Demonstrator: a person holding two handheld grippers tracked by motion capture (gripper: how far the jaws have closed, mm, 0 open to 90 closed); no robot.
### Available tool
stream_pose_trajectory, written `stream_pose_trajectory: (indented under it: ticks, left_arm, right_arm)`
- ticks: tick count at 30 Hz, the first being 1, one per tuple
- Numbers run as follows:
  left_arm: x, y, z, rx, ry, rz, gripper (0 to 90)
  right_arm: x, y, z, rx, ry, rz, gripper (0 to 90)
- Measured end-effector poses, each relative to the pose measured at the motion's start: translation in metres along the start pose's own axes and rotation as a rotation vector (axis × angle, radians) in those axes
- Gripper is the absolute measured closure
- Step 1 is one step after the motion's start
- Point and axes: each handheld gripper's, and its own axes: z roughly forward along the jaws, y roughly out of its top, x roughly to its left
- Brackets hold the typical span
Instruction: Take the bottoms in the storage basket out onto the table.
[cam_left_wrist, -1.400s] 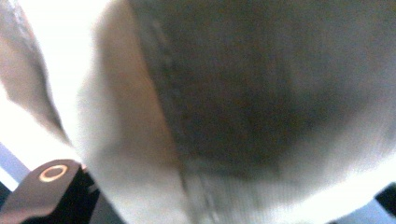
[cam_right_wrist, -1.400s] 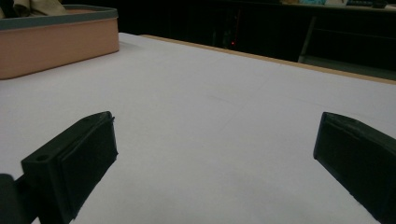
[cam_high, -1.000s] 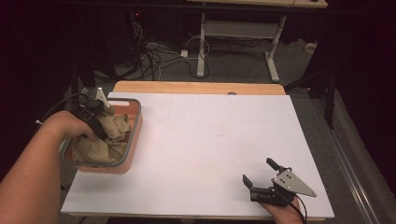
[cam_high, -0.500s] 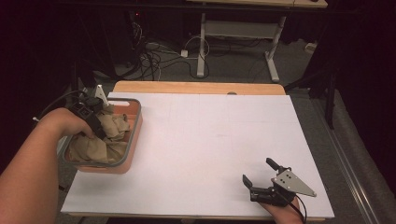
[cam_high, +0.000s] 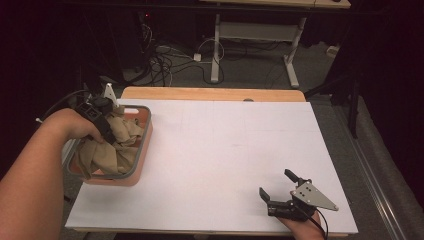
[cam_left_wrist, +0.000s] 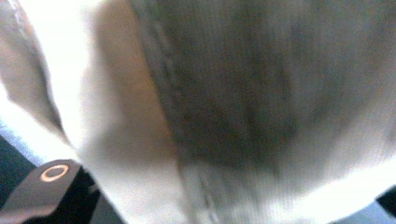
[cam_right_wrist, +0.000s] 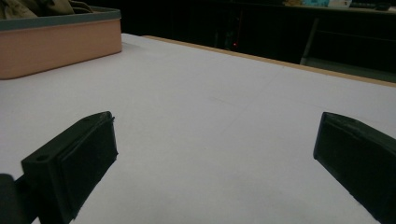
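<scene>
In the high view the left gripper (cam_high: 102, 125) pinches the beige cloth (cam_high: 112, 147) in the pink basket (cam_high: 142, 150) at the tabletop's (cam_high: 225, 150) left edge; the left gripper view shows cloth (cam_left_wrist: 210, 107) close up; the right gripper view shows that gripper's fingers (cam_right_wrist: 70, 163) spread wide over bare tabletop (cam_right_wrist: 210, 130).

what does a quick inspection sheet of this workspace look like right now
surface: white table, bare across the middle
job's things: tan cloth bunched in a pink basket at the table's left edge
clutter: nothing seen
grippers: left gripper shut on the cloth over the basket; right gripper open, resting at the near right edge, nothing between its jaws
cables: a tangle on the floor behind the table; one trails from each gripper
surroundings: dark room, white desk frame beyond
</scene>
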Motion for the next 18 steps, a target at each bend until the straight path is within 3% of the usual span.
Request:
stream_pose_trajectory:
  ticks: [9, 18]
  left_arm:
    - [-0.005, 0.002, -0.007, 0.006, 0.012, 0.014, 63.0]
    - [-0.005, 0.002, -0.015, -0.001, 0.032, -0.003, 62.9]
  right_arm:
    - [0.000, 0.000, 0.000, 0.000, -0.001, 0.004, 0.4]
    - [-0.001, 0.000, -0.001, 0.001, -0.008, 0.001, 0.4]
